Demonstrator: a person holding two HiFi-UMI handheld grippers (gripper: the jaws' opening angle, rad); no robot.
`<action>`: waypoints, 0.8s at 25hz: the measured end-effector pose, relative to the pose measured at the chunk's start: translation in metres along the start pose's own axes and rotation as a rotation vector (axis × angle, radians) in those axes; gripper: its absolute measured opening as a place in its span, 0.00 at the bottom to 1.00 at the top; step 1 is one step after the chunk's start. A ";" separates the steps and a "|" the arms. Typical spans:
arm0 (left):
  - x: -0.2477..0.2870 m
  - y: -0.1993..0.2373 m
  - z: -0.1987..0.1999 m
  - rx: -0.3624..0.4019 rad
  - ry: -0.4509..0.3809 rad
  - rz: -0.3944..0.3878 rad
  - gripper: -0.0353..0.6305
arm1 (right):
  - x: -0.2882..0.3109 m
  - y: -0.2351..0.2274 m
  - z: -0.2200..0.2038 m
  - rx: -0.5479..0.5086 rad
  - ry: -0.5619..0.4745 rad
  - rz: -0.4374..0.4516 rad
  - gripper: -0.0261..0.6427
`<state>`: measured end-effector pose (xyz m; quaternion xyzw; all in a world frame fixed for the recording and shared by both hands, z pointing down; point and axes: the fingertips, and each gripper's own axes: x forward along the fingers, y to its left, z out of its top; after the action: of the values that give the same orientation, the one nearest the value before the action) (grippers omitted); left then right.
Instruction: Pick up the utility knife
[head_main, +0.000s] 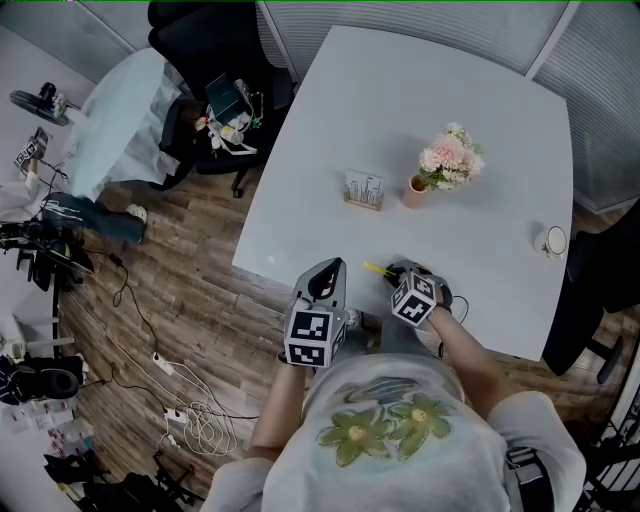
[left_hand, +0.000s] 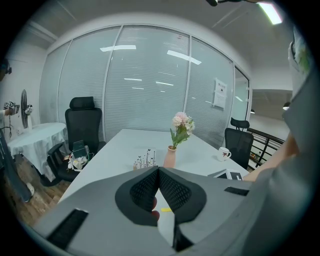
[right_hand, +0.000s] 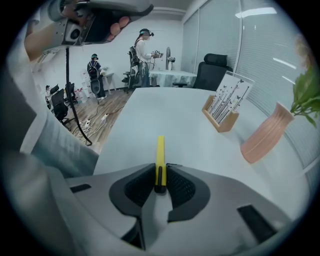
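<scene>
The utility knife is slim and yellow with a black slider. In the right gripper view it lies on the white table and points away from me. My right gripper is shut on its near end, the pads pressed against both sides. From the head view only the knife's yellow tip shows, left of the right gripper near the table's front edge. My left gripper hovers at the table's front edge, just left of the knife. Its jaws meet at the tips, shut on nothing.
A pink vase of flowers and a wooden card holder stand mid-table beyond the knife. A white mug sits at the right edge. Black office chairs and floor cables lie to the left of the table.
</scene>
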<state>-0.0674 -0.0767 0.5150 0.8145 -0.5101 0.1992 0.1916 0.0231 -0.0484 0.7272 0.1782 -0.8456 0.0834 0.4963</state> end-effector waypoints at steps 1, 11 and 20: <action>0.001 0.001 0.000 -0.002 0.000 -0.001 0.06 | 0.000 0.000 0.000 -0.001 0.001 0.000 0.15; 0.004 0.008 -0.002 -0.009 0.004 0.000 0.06 | -0.002 -0.005 0.003 -0.012 0.015 -0.004 0.14; 0.007 0.010 0.003 -0.009 -0.005 -0.004 0.06 | -0.012 -0.007 0.015 -0.001 -0.013 -0.012 0.14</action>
<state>-0.0735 -0.0871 0.5172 0.8153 -0.5097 0.1944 0.1943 0.0190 -0.0567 0.7097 0.1835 -0.8479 0.0787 0.4912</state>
